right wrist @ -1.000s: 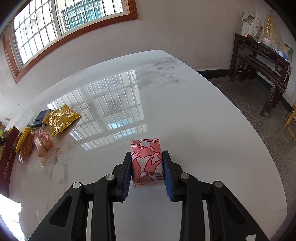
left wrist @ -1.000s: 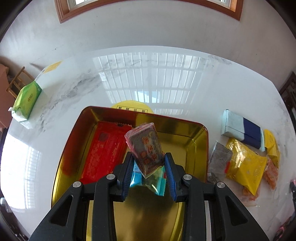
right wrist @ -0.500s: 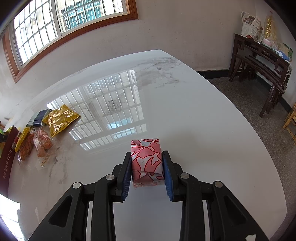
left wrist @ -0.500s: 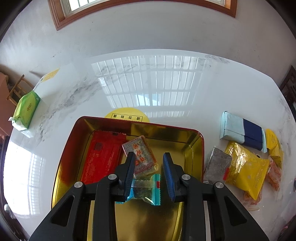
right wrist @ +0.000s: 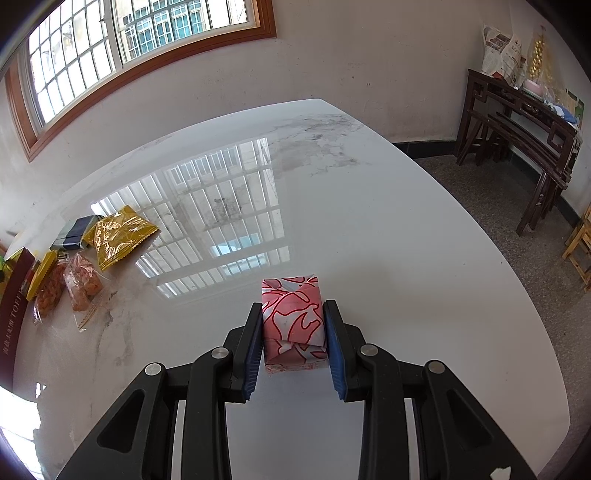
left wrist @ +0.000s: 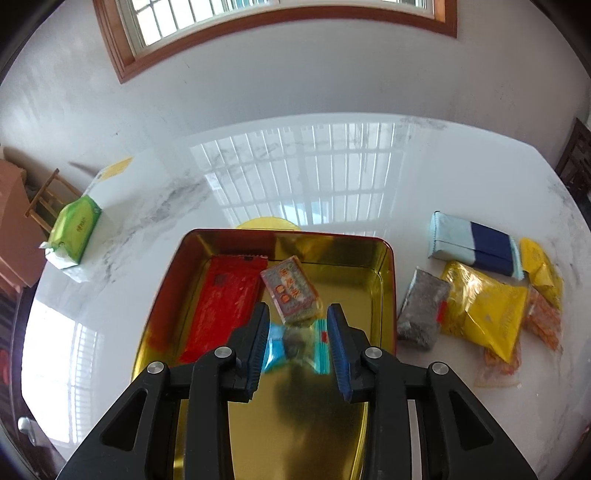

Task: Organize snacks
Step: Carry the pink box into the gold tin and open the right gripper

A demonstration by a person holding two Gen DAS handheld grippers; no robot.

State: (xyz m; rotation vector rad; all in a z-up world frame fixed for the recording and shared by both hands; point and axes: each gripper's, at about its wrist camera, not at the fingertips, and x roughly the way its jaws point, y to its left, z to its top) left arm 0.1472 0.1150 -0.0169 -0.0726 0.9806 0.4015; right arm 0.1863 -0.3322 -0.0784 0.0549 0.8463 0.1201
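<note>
The tin (left wrist: 386, 280) is taken as the landmark. It is a gold tin with a red rim, and it is seen on the white marble table (left wrist: 332, 170) from the left wrist view. Inside it, a red packet (left wrist: 221, 306) lies flat at the left side. A grey packet with red marks (left wrist: 291, 290) lies beside it, near the middle. A blue-wrapped sweet (left wrist: 295, 347) lies on the tin floor on the near side of the grey packet. The left gripper (left wrist: 297, 345) is held above the tin, over this sweet. Its jaws are narrow and are opening; the sweet is seen between them, but it is not pressed.

To the right of the tin, on the table, a silver packet (left wrist: 421, 310), a yellow bag (left wrist: 484, 314), orange snacks (left wrist: 543, 321) and a blue and white pack (left wrist: 472, 240) are grouped. Far to the left of the tin, a green pack (left wrist: 75, 229) lies at the table edge. A yellow disc (left wrist: 267, 223) is partly seen behind the tin.

Well apart from the tin, to its right, a pink box (right wrist: 293, 323) is gripped by the right gripper (right wrist: 293, 338), with both pads against its sides. The table reflects the window (right wrist: 140, 33). A dark wooden sideboard (right wrist: 517, 125) stands by the wall, on a speckled floor.
</note>
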